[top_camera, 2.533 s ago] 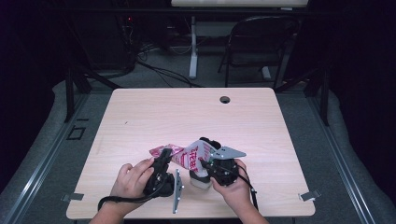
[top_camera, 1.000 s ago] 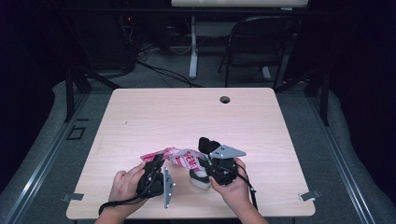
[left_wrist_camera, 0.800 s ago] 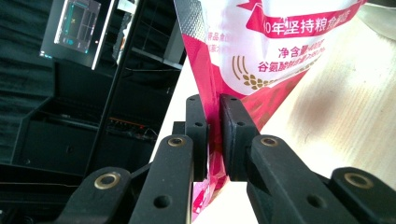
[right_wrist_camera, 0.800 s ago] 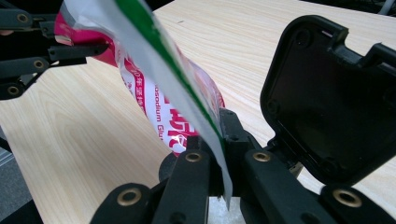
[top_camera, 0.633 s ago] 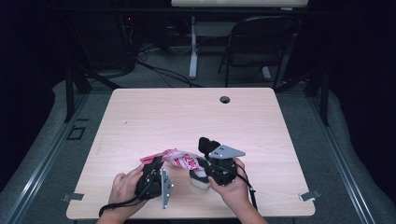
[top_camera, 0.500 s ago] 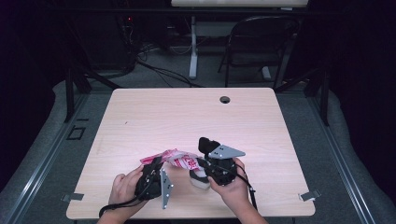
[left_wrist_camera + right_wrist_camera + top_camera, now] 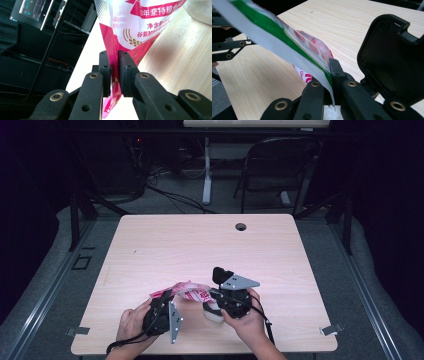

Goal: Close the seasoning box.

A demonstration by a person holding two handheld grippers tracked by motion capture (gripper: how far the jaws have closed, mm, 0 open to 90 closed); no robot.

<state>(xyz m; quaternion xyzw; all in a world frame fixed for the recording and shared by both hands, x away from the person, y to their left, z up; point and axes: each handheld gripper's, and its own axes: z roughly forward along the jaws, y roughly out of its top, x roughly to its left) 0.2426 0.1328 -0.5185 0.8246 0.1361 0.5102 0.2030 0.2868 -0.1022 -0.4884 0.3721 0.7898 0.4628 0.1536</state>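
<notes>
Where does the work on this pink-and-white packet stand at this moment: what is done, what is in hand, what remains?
Done: both grippers have hold of the packet; the left gripper pinches one pink edge, the right gripper a green-and-white edge. In hand: the packet hangs stretched between them above the table, near its front edge. Left, probably: pulling the edges apart to open it; no tear or opening can be made out yet.

Beside the pale wood-grain table (image 7: 165, 240), the pink-red bag (image 7: 140, 27) is showing white panels, gold wheat print and seemingly a green edge
</notes>
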